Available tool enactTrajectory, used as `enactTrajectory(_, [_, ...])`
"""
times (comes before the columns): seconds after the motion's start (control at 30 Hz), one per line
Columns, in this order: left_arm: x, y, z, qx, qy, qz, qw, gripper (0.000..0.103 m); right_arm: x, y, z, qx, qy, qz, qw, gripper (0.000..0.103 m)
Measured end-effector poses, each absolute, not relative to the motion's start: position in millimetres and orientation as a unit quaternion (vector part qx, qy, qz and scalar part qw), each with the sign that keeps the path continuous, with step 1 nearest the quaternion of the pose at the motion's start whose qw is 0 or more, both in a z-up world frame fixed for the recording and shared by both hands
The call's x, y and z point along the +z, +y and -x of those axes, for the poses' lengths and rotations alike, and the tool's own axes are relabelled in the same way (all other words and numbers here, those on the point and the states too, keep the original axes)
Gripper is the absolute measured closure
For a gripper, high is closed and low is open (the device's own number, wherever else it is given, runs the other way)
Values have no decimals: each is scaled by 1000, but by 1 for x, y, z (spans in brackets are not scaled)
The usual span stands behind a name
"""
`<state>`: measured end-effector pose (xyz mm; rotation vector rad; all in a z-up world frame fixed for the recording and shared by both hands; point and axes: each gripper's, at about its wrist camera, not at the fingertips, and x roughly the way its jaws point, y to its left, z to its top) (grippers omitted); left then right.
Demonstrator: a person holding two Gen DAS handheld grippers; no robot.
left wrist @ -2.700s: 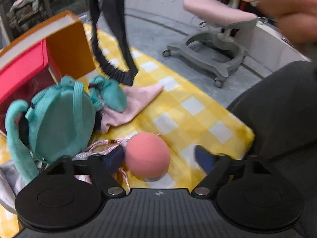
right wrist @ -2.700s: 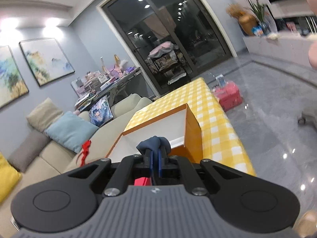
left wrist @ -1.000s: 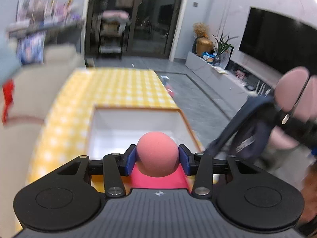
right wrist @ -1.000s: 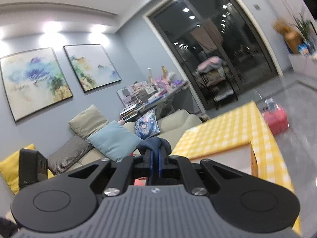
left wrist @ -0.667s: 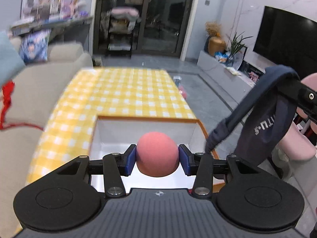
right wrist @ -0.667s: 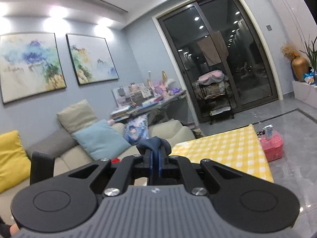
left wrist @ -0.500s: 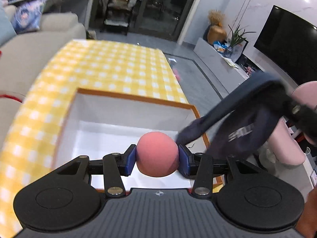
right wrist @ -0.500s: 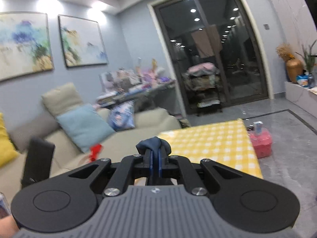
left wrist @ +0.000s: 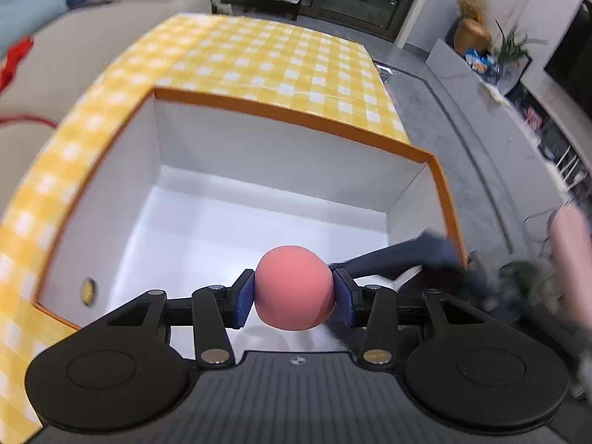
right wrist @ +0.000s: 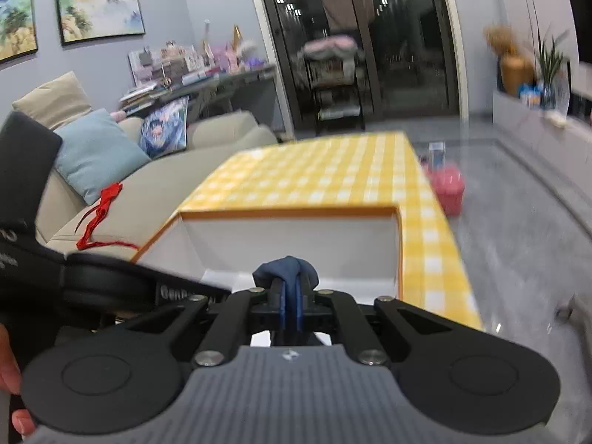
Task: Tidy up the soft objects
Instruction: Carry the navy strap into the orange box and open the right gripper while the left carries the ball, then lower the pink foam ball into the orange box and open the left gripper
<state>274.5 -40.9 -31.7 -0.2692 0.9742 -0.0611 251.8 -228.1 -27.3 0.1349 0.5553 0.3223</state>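
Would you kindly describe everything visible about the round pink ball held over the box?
The round pink ball is matte and foam-like, smooth, with no markings visible. It sits squeezed between the blue pads of the left gripper, one on each side, suspended above the white interior of the open orange-rimmed box. Nothing else visibly touches it; a dark navy fabric item hangs over the box's right wall just behind it.

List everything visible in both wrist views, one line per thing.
Foam ball: one, pink, clamped over the box.
Fabric item: one, navy, pinched, trailing into the box.
Box: one, orange rim, white inside, on the table.
Tablecloth: one, yellow check.
Sofa: one, beige, beside the table.
Cushion: one, light blue, on the sofa.
Basket: one, pink, on the floor.
Left gripper: shut on the ball.
Right gripper: shut on the fabric.
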Motion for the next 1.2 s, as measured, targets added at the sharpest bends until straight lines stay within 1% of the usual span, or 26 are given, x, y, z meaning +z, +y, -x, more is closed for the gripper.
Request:
enactTrajectory(0.07, [-29,-43,-276,-25,461,128,878,51,-33,-231,-258,160,294,-78,939,101])
enactTrajectory(0.13, [-27,-44,-275,-29,452,123,883,51,-37,-231,-257,153,305,-65,938,100])
enactTrajectory(0.23, [-31,-44,-280,-19,467,126,875,51,-44,-227,-255,151,316,-36,936,100])
enactTrajectory(0.37, [-37,-42,-282,-31,480,160,862,51,-55,-224,-257,159,323,-16,933,100])
enactTrajectory(0.43, [-38,-43,-281,-29,486,157,859,51,-59,-221,-256,156,326,-3,933,96])
enactTrajectory(0.47, [-39,-45,-281,-26,489,150,859,51,-60,-220,-255,158,327,2,932,96])
enactTrajectory(0.5, [-39,-45,-280,-23,488,148,860,51,-61,-220,-253,158,329,6,931,92])
enactTrajectory(0.6, [-40,-44,-278,-19,489,157,858,51,-63,-226,-248,153,332,11,931,92])
enactTrajectory(0.67, [-39,-45,-277,-20,485,152,861,51,-62,-232,-249,152,335,4,930,85])
enactTrajectory(0.7, [-39,-45,-277,-21,485,151,861,51,-62,-234,-249,151,337,0,929,72])
enactTrajectory(0.73, [-38,-45,-276,-23,485,151,861,51,-62,-235,-248,149,336,-2,930,66])
enactTrajectory(0.77, [-38,-45,-277,-25,484,153,861,51,-61,-236,-247,148,334,-3,931,66])
enactTrajectory(0.8, [-39,-44,-277,-27,483,156,861,51,-60,-236,-246,148,332,-4,932,63])
enactTrajectory(0.83, [-39,-44,-278,-27,483,159,860,51,-59,-235,-245,152,330,-6,932,53])
enactTrajectory(0.87, [-40,-43,-279,-26,484,163,859,51,-59,-235,-243,156,330,-9,931,46])
enactTrajectory(0.93, [-41,-44,-280,-20,486,168,857,51,-58,-235,-241,159,328,-10,931,29])
enactTrajectory(0.97, [-40,-44,-280,-14,485,171,857,51,-58,-235,-239,163,325,-10,932,24])
enactTrajectory(1.0, [-40,-45,-281,-14,485,175,857,51,-58,-236,-237,175,320,-13,931,15])
enactTrajectory(1.03, [-39,-47,-282,-18,485,179,856,51,-58,-236,-235,184,314,-16,931,11])
enactTrajectory(1.1, [-39,-55,-285,-27,484,167,859,50,-57,-237,-229,196,293,-18,936,9])
enactTrajectory(1.17, [-40,-66,-287,-33,480,123,868,50,-55,-236,-226,197,283,-12,939,9])
enactTrajectory(1.2, [-41,-70,-288,-34,480,105,870,49,-55,-236,-227,199,286,-9,937,8])
